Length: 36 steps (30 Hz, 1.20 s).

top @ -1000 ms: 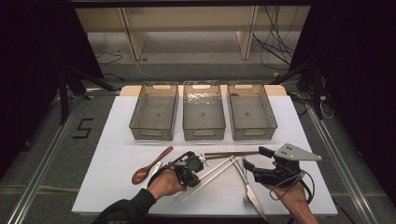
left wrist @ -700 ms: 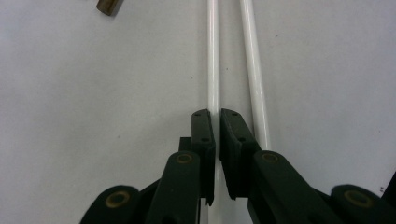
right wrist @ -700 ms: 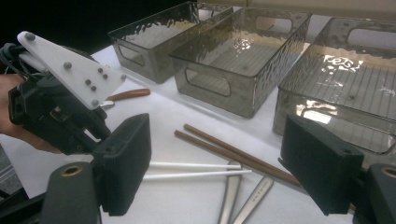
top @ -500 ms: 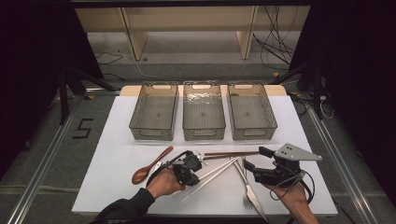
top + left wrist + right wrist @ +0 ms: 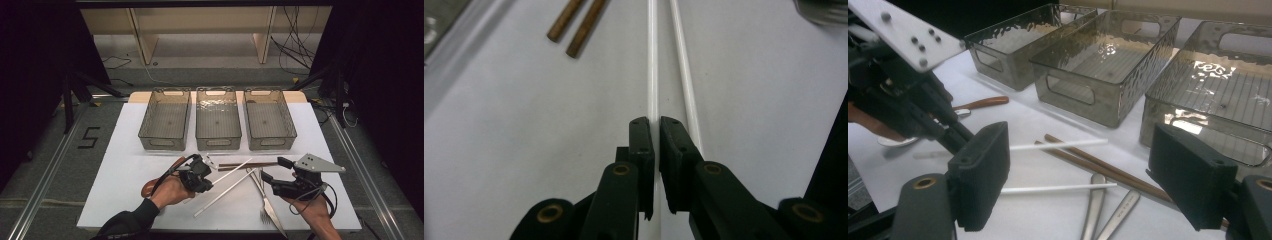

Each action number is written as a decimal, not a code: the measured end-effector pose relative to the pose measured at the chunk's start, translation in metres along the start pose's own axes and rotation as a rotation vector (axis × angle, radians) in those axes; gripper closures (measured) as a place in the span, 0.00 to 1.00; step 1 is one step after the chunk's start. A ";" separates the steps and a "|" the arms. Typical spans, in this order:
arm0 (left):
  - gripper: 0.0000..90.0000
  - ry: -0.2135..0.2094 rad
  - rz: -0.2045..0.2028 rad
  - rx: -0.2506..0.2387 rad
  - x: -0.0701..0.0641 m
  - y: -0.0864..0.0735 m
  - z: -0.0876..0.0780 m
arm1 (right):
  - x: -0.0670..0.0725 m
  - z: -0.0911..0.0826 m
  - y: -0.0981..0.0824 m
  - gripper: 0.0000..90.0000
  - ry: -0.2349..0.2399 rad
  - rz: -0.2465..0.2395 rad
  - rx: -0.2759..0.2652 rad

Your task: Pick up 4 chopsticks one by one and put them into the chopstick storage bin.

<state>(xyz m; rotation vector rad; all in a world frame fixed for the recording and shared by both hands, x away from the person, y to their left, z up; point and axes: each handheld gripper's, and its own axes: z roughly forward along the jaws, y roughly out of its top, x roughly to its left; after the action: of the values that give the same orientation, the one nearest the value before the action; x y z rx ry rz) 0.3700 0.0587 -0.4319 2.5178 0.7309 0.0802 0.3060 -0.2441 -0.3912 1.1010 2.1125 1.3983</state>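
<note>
White tabletop (image 5: 125, 170): left tongs (image 5: 654, 150) have clamped one white chopstick (image 5: 652, 65) and its end is lifting. Right tongs (image 5: 1078, 180) wait, wide open, empty.

The two white chopsticks (image 5: 652, 60) look like smooth plastic with a slight gloss. The brown chopsticks (image 5: 574, 22) seem to be wood, matt and a little grainy. The three bins (image 5: 1108, 55) are clear grey plastic with a rippled, shiny surface. The fork (image 5: 261, 197) handles are polished metal. The spoon (image 5: 980, 103) handle looks like glossy brown wood. The table (image 5: 125, 165) cover is white, matt and smooth. The left gripper (image 5: 655, 125) has matt black plastic jaws.
</note>
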 end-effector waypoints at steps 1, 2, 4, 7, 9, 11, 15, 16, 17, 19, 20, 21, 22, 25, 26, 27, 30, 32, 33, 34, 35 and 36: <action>0.93 0.000 -0.010 -0.017 0.002 0.000 -0.003 | 0.000 0.000 0.000 0.28 0.000 0.000 -0.001; 0.93 0.000 -0.014 -0.026 0.004 -0.001 -0.005 | 0.000 0.000 0.000 0.28 0.000 0.000 -0.003; 0.93 0.003 -0.036 -0.058 0.009 -0.002 -0.012 | 0.000 0.000 0.000 0.28 0.001 -0.002 -0.004; 0.93 0.003 -0.058 -0.085 0.015 -0.002 -0.019 | 0.000 -0.001 0.000 0.28 0.000 -0.001 -0.005; 0.93 0.010 -0.078 -0.110 0.019 -0.003 -0.023 | 0.000 -0.001 0.000 0.28 0.000 -0.003 -0.007; 0.93 0.012 -0.092 -0.131 0.023 -0.004 -0.028 | 0.000 0.000 0.000 0.28 0.000 -0.003 -0.008; 0.93 0.012 -0.120 -0.160 0.032 -0.006 -0.037 | 0.000 -0.001 0.000 0.28 0.000 0.000 -0.009; 0.93 0.016 -0.127 -0.168 0.034 -0.007 -0.039 | 0.000 0.000 0.000 0.28 0.001 0.001 -0.009; 0.93 0.020 -0.126 -0.172 0.035 -0.007 -0.040 | 0.000 0.000 0.000 0.28 0.001 0.001 -0.008; 0.93 0.021 -0.137 -0.186 0.038 -0.008 -0.043 | 0.000 0.000 0.000 0.28 0.000 0.001 -0.008; 0.93 0.022 -0.138 -0.189 0.040 -0.008 -0.045 | 0.000 0.000 0.000 0.28 0.000 0.003 -0.008; 0.93 0.027 -0.139 -0.195 0.041 -0.008 -0.047 | 0.000 0.000 0.000 0.28 0.001 0.002 -0.010; 0.93 0.028 -0.142 -0.202 0.042 -0.008 -0.047 | -0.001 0.000 0.000 0.28 0.000 0.002 -0.011; 0.93 0.036 -0.153 -0.213 0.046 -0.007 -0.049 | -0.001 0.000 0.000 0.28 -0.001 0.003 -0.008; 0.93 0.036 -0.156 -0.213 0.048 -0.007 -0.050 | -0.002 0.000 0.000 0.28 -0.001 0.006 -0.008; 0.93 0.040 -0.158 -0.219 0.049 -0.006 -0.050 | -0.002 0.000 0.000 0.28 0.000 0.008 -0.008; 0.93 0.048 -0.161 -0.232 0.052 -0.005 -0.054 | -0.001 0.000 0.000 0.28 0.000 0.004 -0.008; 0.93 0.055 -0.166 -0.247 0.056 -0.004 -0.059 | -0.001 0.000 0.000 0.28 0.000 0.006 -0.009; 0.93 0.059 -0.172 -0.258 0.058 -0.003 -0.062 | -0.002 0.000 0.000 0.28 -0.001 0.006 -0.009; 0.93 0.066 -0.174 -0.270 0.060 -0.002 -0.065 | -0.002 0.000 0.000 0.28 -0.001 0.009 -0.008; 0.93 0.069 -0.181 -0.280 0.062 -0.002 -0.067 | -0.002 0.000 0.000 0.28 -0.001 0.010 -0.009; 0.93 0.074 -0.190 -0.297 0.065 0.000 -0.070 | -0.002 0.000 0.000 0.28 0.000 0.011 -0.010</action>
<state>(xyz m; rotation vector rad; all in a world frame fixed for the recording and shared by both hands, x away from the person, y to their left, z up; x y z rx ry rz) 0.4116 0.1248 -0.3765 2.1641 0.9121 0.2014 0.3073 -0.2461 -0.3917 1.1106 2.1003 1.4120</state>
